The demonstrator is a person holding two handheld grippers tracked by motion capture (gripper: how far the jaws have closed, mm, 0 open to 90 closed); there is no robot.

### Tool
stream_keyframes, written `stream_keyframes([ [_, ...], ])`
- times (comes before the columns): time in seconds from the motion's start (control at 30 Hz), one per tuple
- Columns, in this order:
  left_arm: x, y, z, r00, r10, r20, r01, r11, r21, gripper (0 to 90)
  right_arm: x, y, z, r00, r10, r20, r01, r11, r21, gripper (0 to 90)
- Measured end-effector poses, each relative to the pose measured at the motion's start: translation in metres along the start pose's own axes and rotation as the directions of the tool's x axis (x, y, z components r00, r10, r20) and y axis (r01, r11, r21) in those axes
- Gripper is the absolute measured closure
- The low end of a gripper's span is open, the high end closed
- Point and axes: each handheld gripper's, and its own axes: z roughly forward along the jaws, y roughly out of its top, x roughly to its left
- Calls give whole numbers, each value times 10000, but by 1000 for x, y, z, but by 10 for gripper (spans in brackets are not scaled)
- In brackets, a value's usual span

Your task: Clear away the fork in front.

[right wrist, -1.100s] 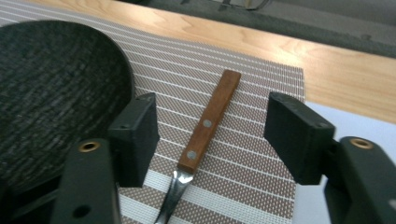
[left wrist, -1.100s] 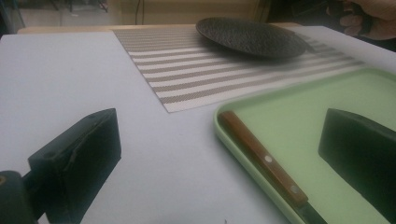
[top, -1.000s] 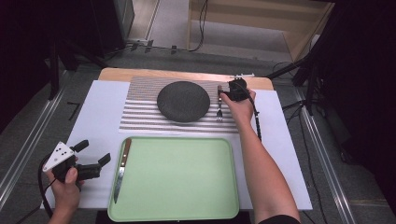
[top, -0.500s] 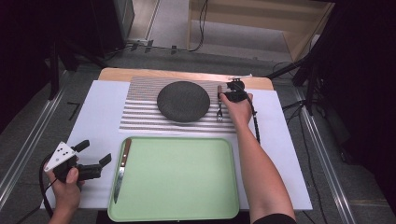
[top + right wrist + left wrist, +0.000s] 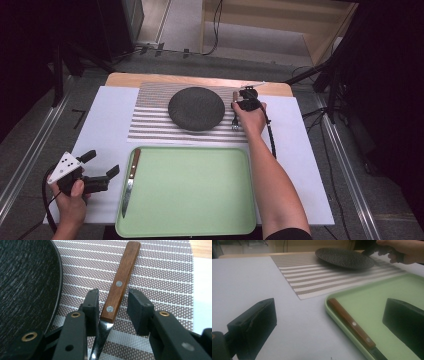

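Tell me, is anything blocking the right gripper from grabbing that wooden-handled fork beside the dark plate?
Nothing visible is. The right gripper has its open jaws on either side of the fork, whose wooden handle lies flat on the striped placemat. The dark plate sits beside the nearer jaw, apart from the handle.

Room dim, black at both sides. Grey floor beyond table, black cables trailing across it. Light wooden shelf unit at far right. Dark cabinet at far left. Black stand legs flank table; metal rails run along floor on both sides. White table, wooden far edge.
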Motion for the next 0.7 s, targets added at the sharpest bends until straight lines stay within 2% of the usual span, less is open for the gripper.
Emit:
stream_keyframes([
  [0.2,0,0,0,10000,23,9,-23,10000,8,0,4,0,1,9996,180,226,-178,9998,-87,610],
  [0.37,0,0,0,10000,36,16,-36,10000,15,0,11,-2,2,9969,-6,781,15,9999,-109,623],
  [0.5,0,0,0,10000,38,2,-38,10000,34,0,13,-2,2,9935,-81,1133,96,9999,-131,682],
  [0.63,0,0,0,10000,49,-4,-49,10000,51,0,12,-3,2,9911,92,1331,-65,9998,-207,749],
  [0.7,0,0,0,10000,35,-4,-35,10000,29,0,11,-4,2,9920,169,1249,-137,9996,-264,752],
])
